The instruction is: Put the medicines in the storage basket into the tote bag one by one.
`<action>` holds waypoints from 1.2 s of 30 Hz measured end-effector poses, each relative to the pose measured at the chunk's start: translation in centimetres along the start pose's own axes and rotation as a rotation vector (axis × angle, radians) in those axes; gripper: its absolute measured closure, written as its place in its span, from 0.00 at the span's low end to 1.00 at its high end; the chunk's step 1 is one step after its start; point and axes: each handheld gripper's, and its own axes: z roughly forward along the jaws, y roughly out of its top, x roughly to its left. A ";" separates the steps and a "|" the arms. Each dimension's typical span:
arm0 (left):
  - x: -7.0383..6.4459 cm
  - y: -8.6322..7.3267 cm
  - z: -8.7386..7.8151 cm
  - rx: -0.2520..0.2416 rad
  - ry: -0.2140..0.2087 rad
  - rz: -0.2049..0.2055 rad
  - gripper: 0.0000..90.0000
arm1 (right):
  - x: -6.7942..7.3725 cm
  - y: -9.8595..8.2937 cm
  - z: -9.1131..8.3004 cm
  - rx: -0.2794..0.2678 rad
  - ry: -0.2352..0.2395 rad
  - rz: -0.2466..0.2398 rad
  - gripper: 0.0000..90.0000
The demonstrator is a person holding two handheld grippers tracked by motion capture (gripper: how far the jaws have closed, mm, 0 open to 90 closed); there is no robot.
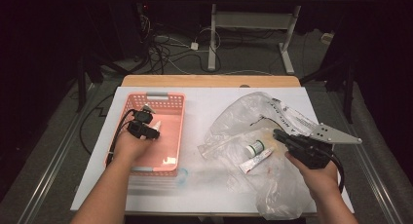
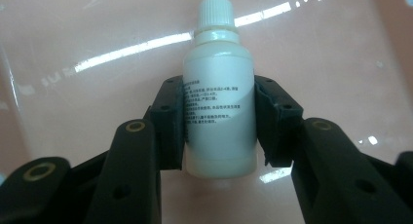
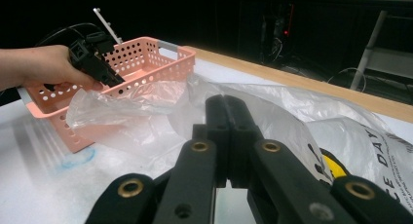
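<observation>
Noted on white table: crumpled clear plastic bag at right, with white tube and small round green-capped container lying just beside each other.

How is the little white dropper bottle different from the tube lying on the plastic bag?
The dropper bottle is gripped between the left gripper jaws over the pink basket; the tube lies free on the clear plastic bag. The dropper bottle is round and stubby with a ribbed pointed cap; the tube is slim and flat. The bottle's label carries dark print; the tube shows red markings. Both are mostly white.
</observation>
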 end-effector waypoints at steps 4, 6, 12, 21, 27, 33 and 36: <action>0.0 0.0 0.0 -0.001 -0.002 0.003 0.65 | 0.0 0.0 -0.1 -0.003 -0.002 0.001 1.00; 0.1 0.0 -0.1 0.001 -0.006 0.001 0.65 | 0.0 0.0 -0.1 -0.003 -0.002 0.002 1.00; 0.3 -0.1 -0.4 -0.004 -0.013 -0.002 0.65 | -0.1 0.0 -0.2 -0.003 -0.004 0.004 1.00; 0.6 -0.5 -1.8 -0.062 -0.051 0.016 0.65 | -0.2 0.1 -0.3 -0.007 -0.004 0.003 1.00; 0.1 -0.8 -3.0 -0.108 -0.060 0.028 0.66 | -0.2 0.1 -0.3 -0.008 -0.007 0.004 1.00; -0.7 -1.5 -4.1 -0.140 -0.051 0.067 0.66 | -0.1 0.1 -0.3 -0.011 -0.004 0.000 1.00; -1.1 -2.0 -4.9 -0.166 -0.059 0.082 0.65 | -0.2 0.0 -0.3 -0.010 -0.005 0.002 1.00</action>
